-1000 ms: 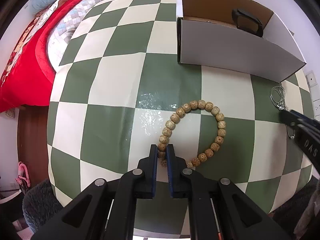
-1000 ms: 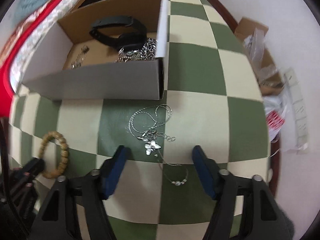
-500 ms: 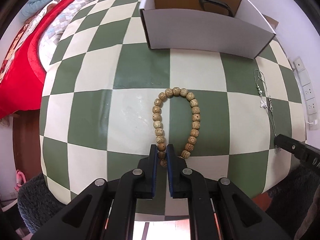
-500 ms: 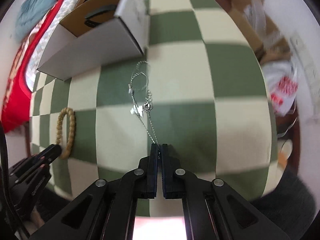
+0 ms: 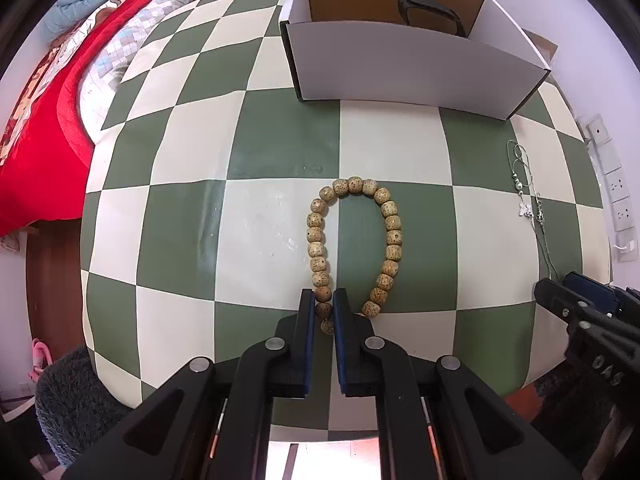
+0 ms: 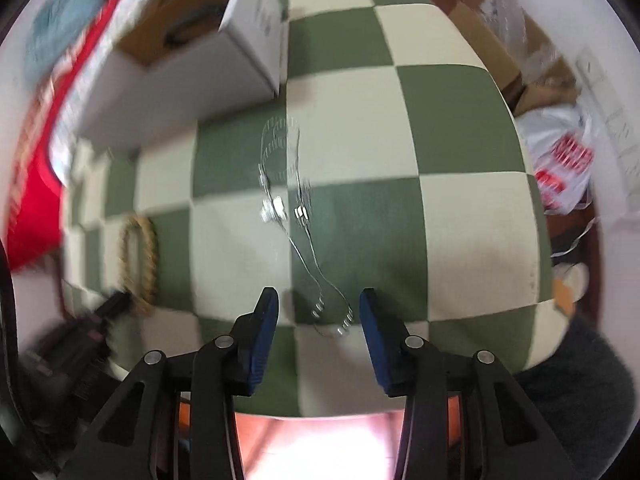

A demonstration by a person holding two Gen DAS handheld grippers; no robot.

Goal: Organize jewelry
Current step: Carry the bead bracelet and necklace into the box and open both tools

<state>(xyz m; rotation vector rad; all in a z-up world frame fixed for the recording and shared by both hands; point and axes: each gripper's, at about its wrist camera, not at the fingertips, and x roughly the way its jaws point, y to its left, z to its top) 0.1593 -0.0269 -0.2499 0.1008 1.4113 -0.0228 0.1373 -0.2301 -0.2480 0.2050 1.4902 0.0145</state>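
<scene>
**Beads gripped, chain loose**

Your left gripper (image 5: 324,312) pinches the tan wooden bead bracelet (image 5: 354,246) lying on the green-and-cream checkered bench (image 5: 180,220). The thin silver chain necklace (image 6: 298,220) lies between your right gripper's (image 6: 318,306) spread fingers. Next, carry the beads to the white cardboard box (image 5: 412,66).

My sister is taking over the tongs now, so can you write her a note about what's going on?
Left tongs: shut on the bracelet, which lies stretched out on the table.
Right tongs: open, with the necklace end lying between the fingers, not gripped.
Box: at the table's far side, with a black band inside.
Done: the band is in the box.
Left: put the bracelet in the box, then grip the necklace and put it in too.
</scene>
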